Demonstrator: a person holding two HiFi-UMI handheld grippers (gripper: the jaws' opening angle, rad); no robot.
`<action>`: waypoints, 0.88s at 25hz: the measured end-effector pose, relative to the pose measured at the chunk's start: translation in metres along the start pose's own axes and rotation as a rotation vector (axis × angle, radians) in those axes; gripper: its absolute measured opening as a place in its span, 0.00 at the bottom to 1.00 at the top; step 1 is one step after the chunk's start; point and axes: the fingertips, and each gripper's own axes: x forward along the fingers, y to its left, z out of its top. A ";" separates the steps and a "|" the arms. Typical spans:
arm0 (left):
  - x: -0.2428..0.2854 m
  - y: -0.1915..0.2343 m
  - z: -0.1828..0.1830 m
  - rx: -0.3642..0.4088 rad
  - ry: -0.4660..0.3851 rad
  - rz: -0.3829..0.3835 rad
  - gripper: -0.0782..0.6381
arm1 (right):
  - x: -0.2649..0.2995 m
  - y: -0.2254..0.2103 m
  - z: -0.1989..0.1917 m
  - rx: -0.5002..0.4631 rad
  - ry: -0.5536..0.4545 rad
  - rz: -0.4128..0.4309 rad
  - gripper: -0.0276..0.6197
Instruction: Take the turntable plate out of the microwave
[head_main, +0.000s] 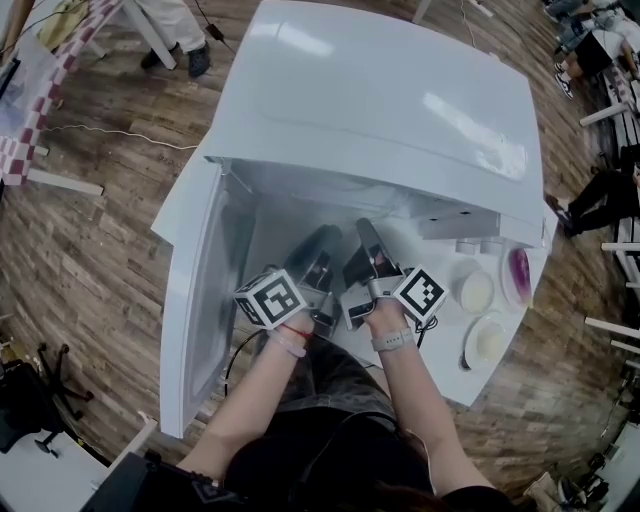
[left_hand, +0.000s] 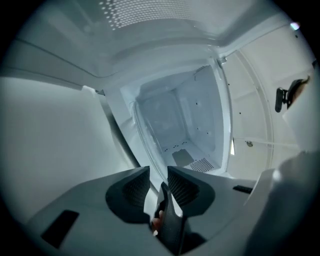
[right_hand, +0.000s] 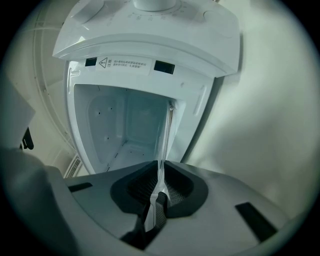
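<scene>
Both grippers are pinching the plate by its rim. The left gripper (left_hand: 157, 182) has its jaws drawn close onto the glass edge, and the clear plate (left_hand: 143, 136) curves away from them toward the microwave. The right gripper (right_hand: 160, 176) is clamped tight on the same plate (right_hand: 167, 132), which from there shows only as a thin pale line running on toward the microwave's mouth.

From above, the left gripper (head_main: 322, 250) and right gripper (head_main: 366, 240) sit side by side right at the front opening of the microwave (head_main: 380, 110), with the person's forearms reaching in from below. The glass itself is too clear to pick out from up there. The door (head_main: 205, 290) is swung wide open at the microwave's left. Just right of the microwave stand a few dishes (head_main: 478, 290).

The cavity (right_hand: 125, 130) looks bare on its floor, so I'd judge the plate is already lifted off its seat and held at or just outside the opening. What seems left is to draw it fully clear of the microwave and set it down.
</scene>
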 end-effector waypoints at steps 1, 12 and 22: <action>0.000 0.001 0.001 -0.021 -0.010 0.000 0.25 | -0.001 0.000 -0.002 0.002 0.003 0.001 0.13; -0.004 0.009 0.010 -0.176 -0.081 -0.025 0.25 | -0.017 0.003 -0.015 0.027 0.051 0.011 0.13; -0.006 0.011 0.016 -0.222 -0.114 -0.039 0.19 | -0.030 0.005 -0.029 0.032 0.104 0.038 0.13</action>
